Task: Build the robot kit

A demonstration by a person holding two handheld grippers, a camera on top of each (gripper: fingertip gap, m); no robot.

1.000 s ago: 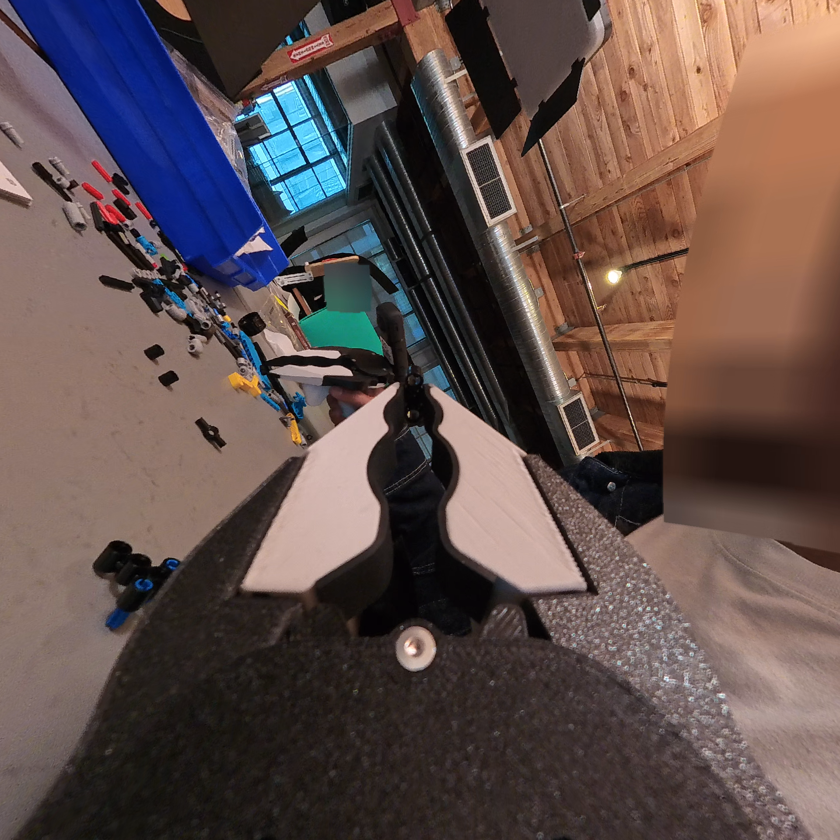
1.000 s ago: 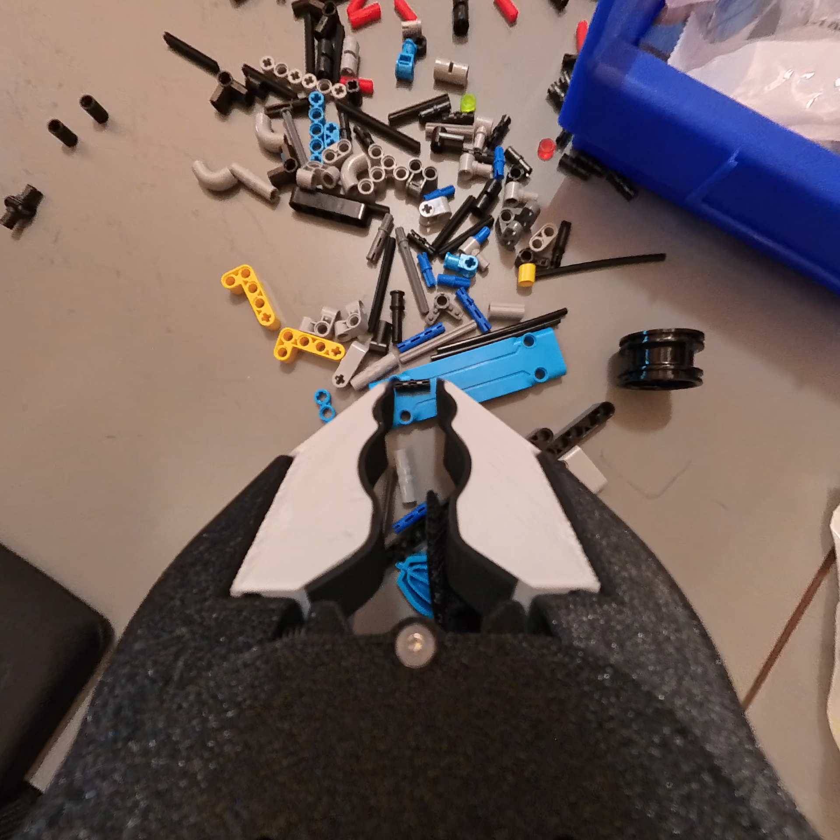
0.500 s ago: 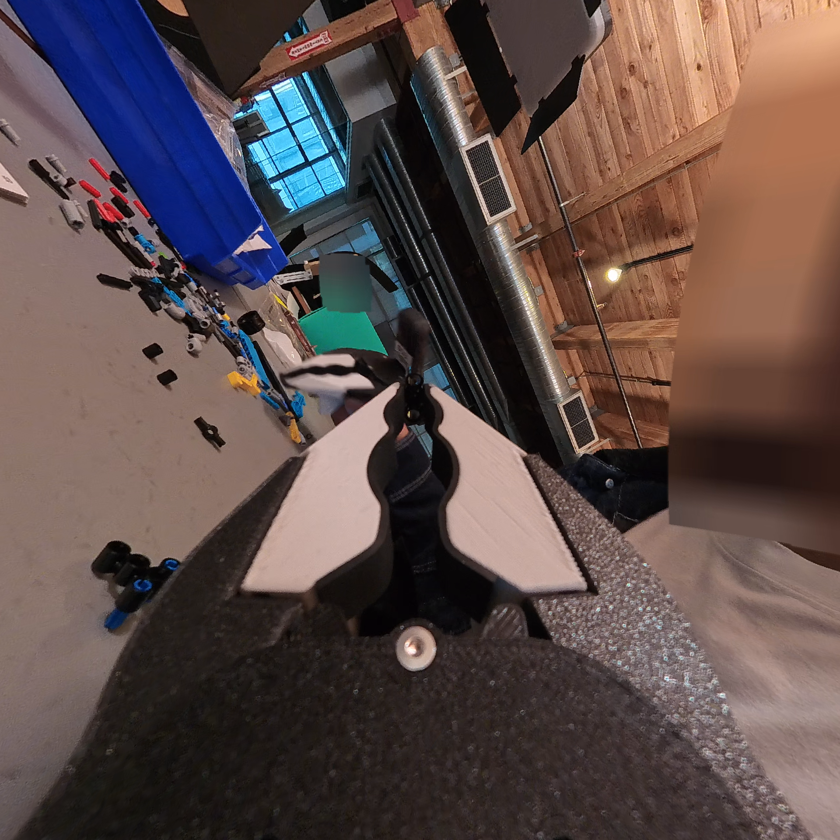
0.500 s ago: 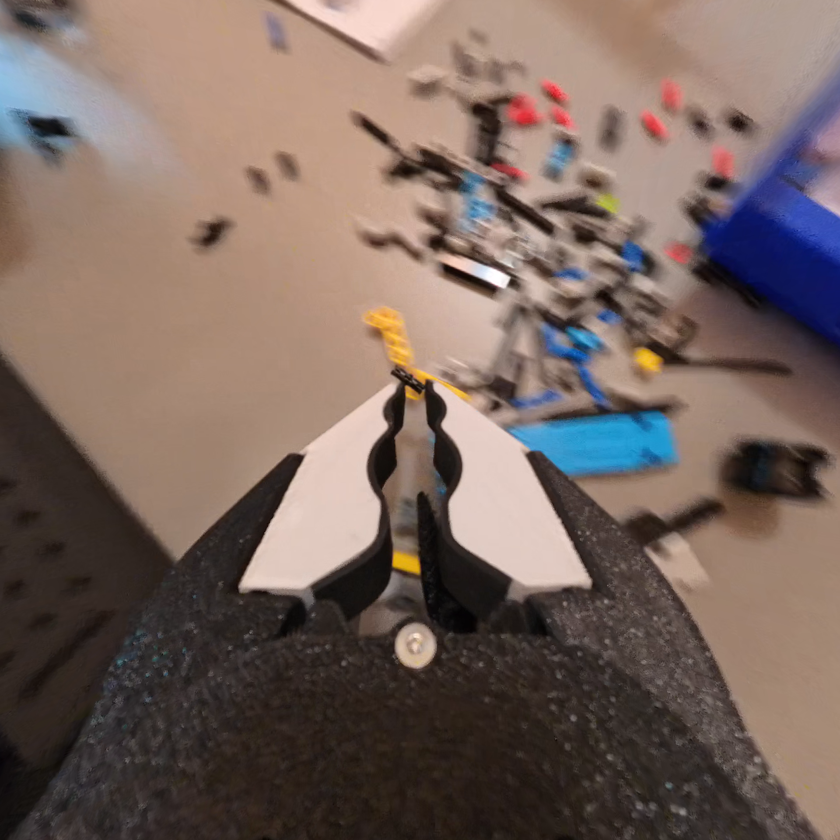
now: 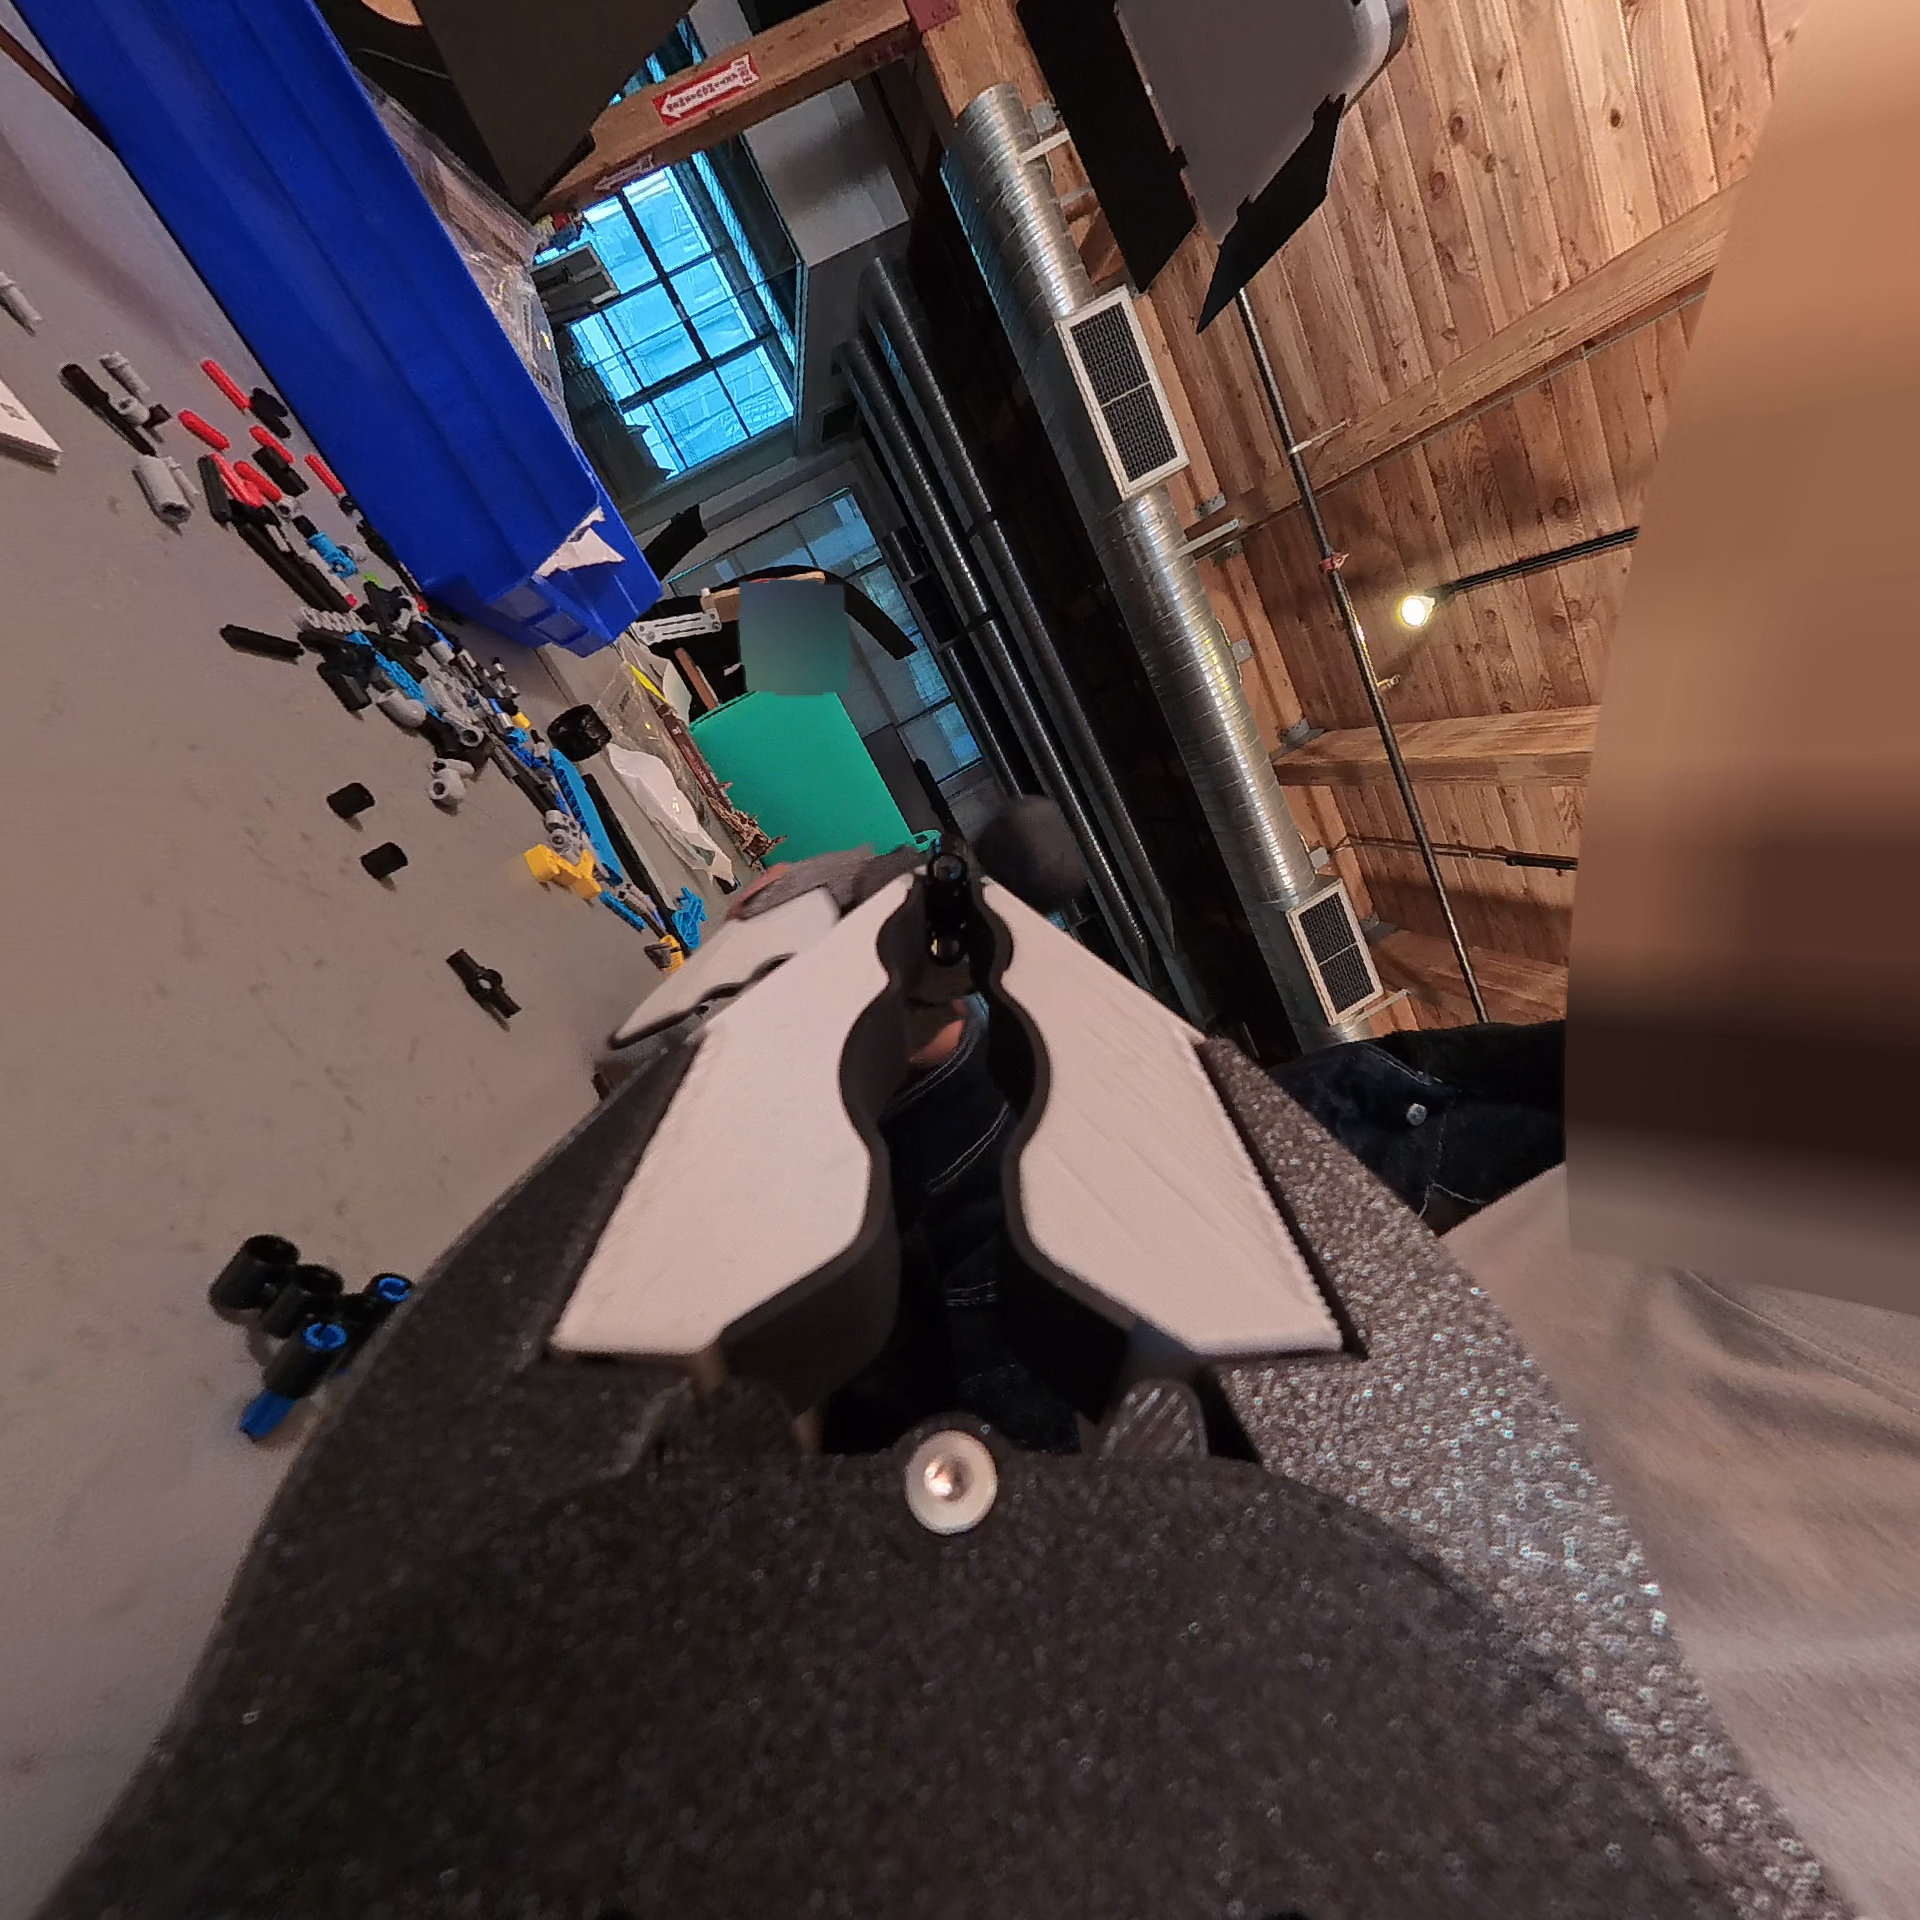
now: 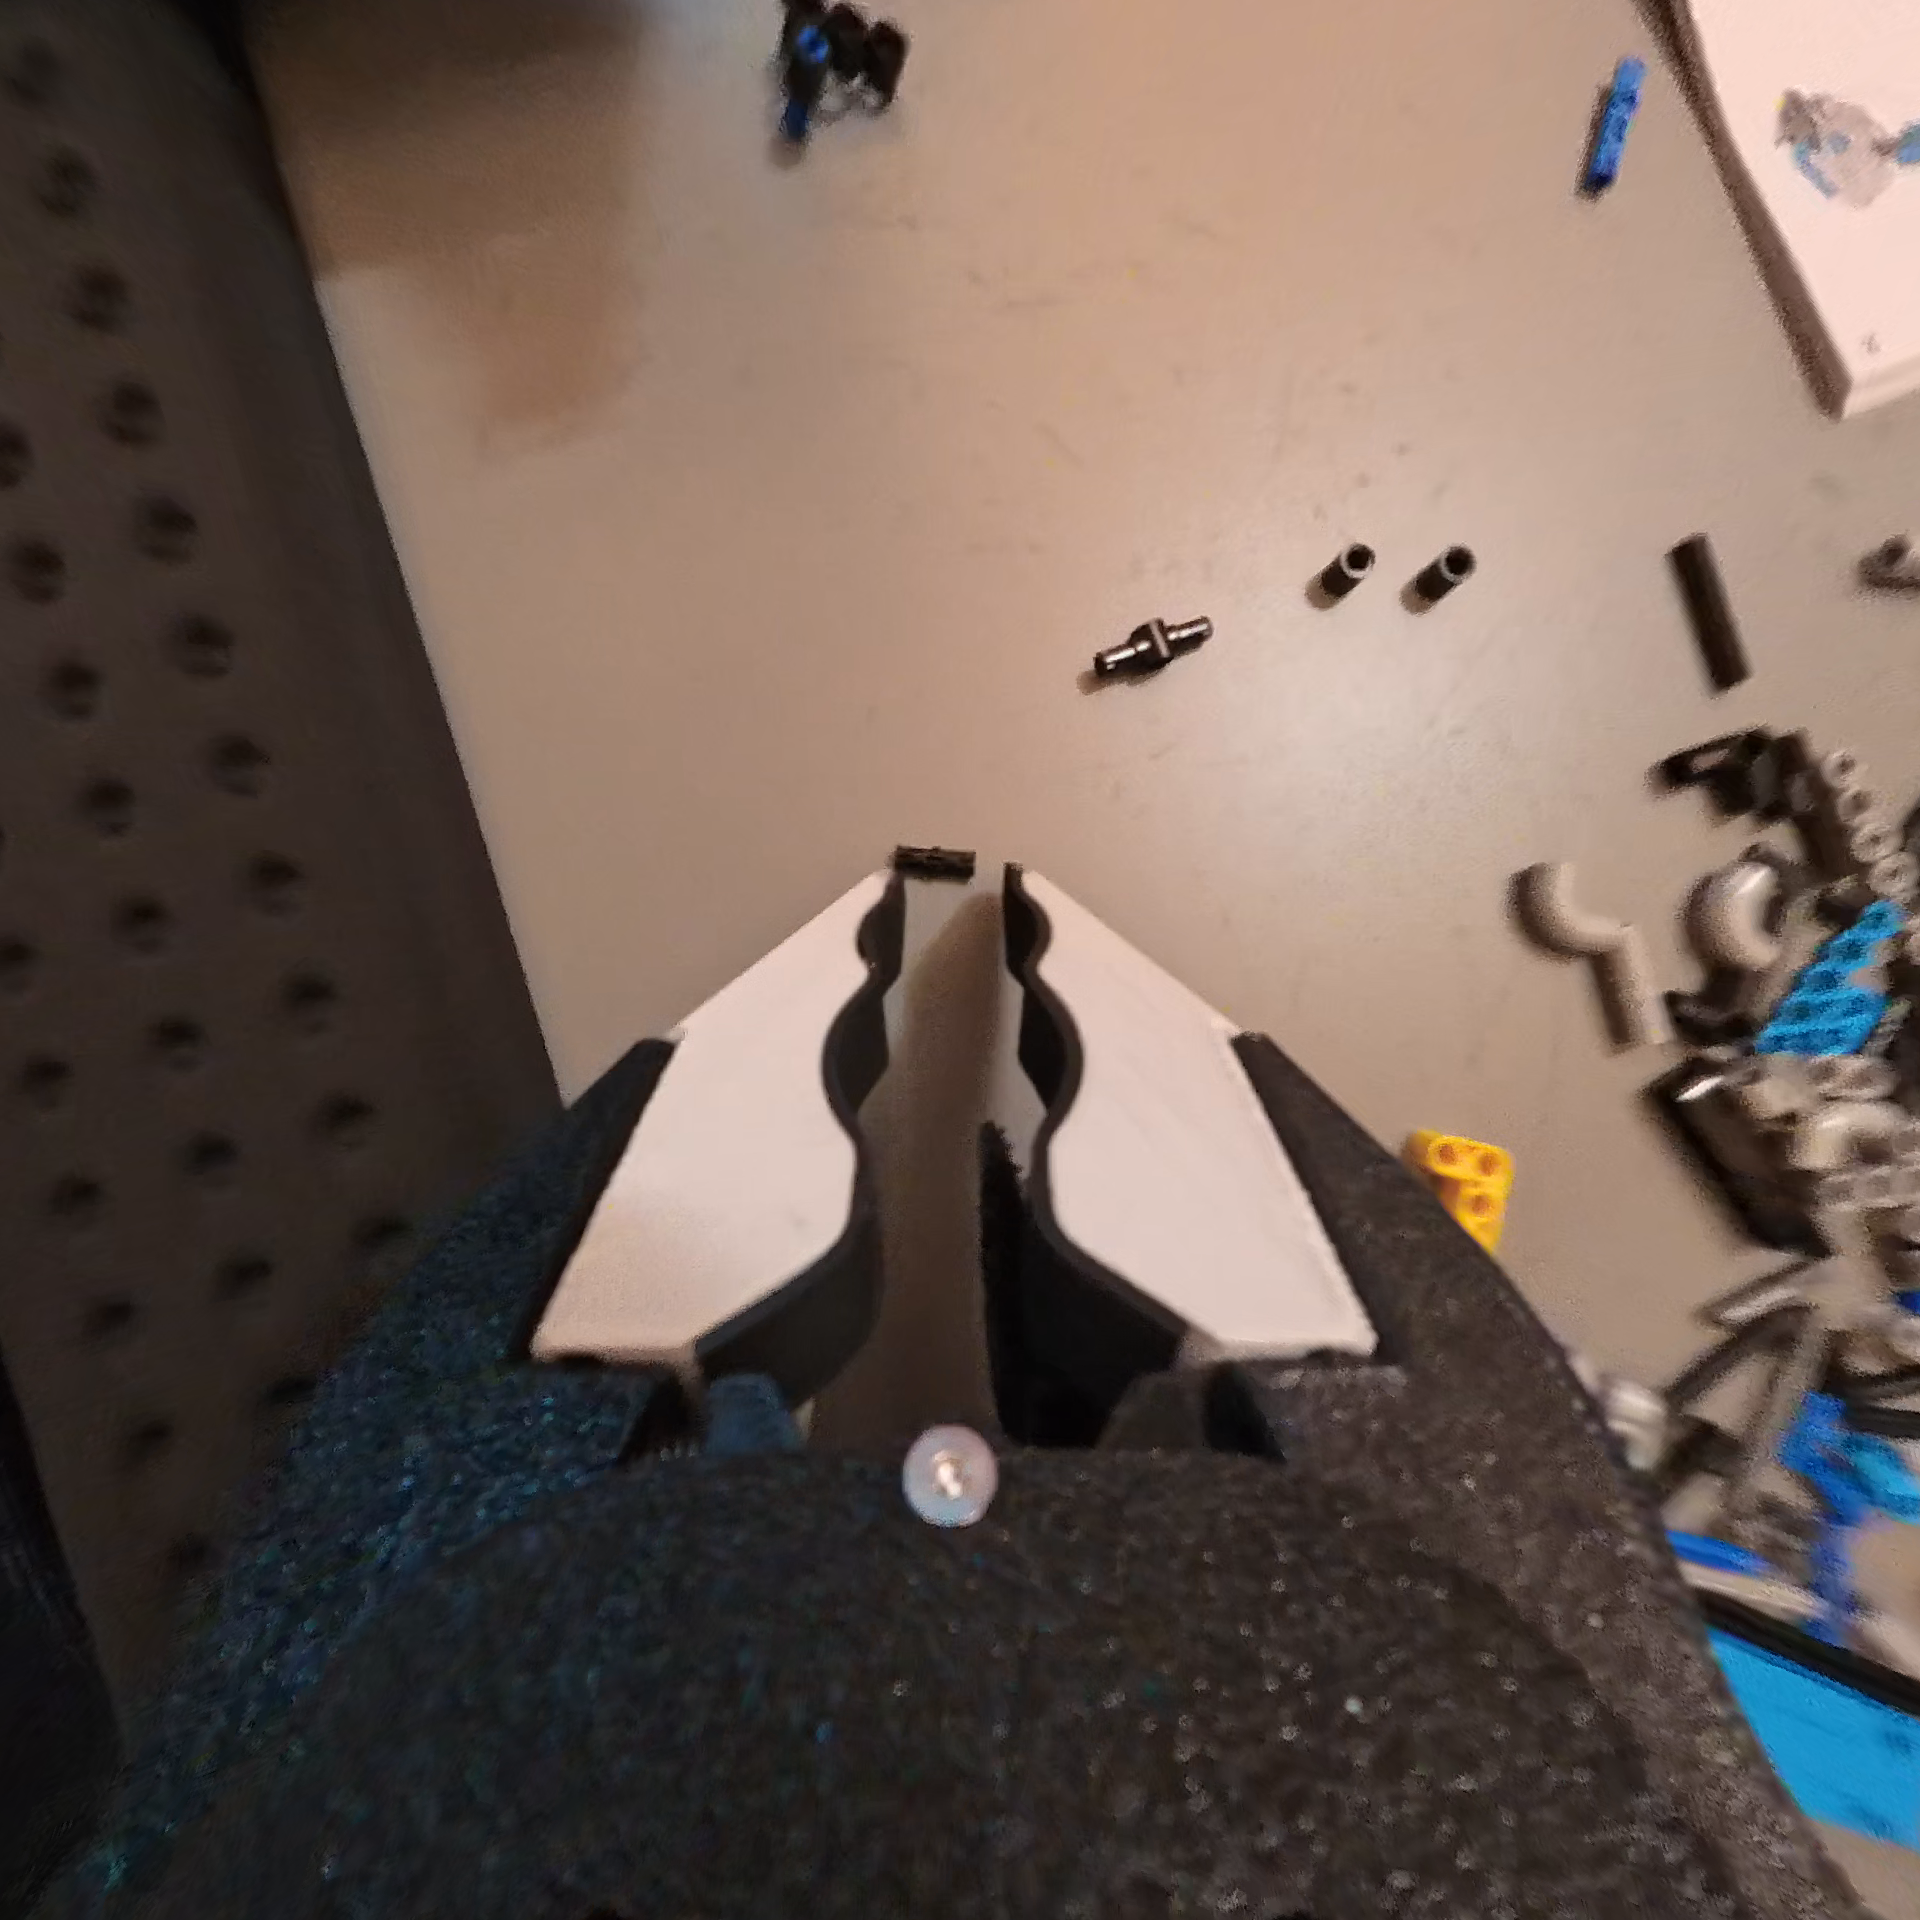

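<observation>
My left gripper (image 5: 948, 904) is held up off the grey table (image 5: 208, 1039), shut on a small black part (image 5: 945, 883) at its tips. My right gripper (image 6: 951, 883) holds a short black pin (image 6: 933, 860) crosswise at its tips, above bare table; its jaws stand only a little apart. In the left wrist view the right gripper's grey fingers (image 5: 748, 940) lie just left of my left fingertips, close alongside. Whether the two held parts touch is hidden.
A blue bin (image 5: 343, 312) stands at the far side. Loose parts (image 5: 416, 665) and a black wheel (image 5: 578, 730) lie before it. A black-and-blue assembly (image 5: 301, 1320) lies near. A white booklet (image 6: 1829, 156), a black connector (image 6: 1148, 652) and a perforated black mat (image 6: 156, 727) show. My hands' fingertips stand some 20 centimeters from each other.
My right gripper closed on the black pin over the blue plate, lifted it and swung left, up beside the left gripper. The left gripper has hardly moved.
</observation>
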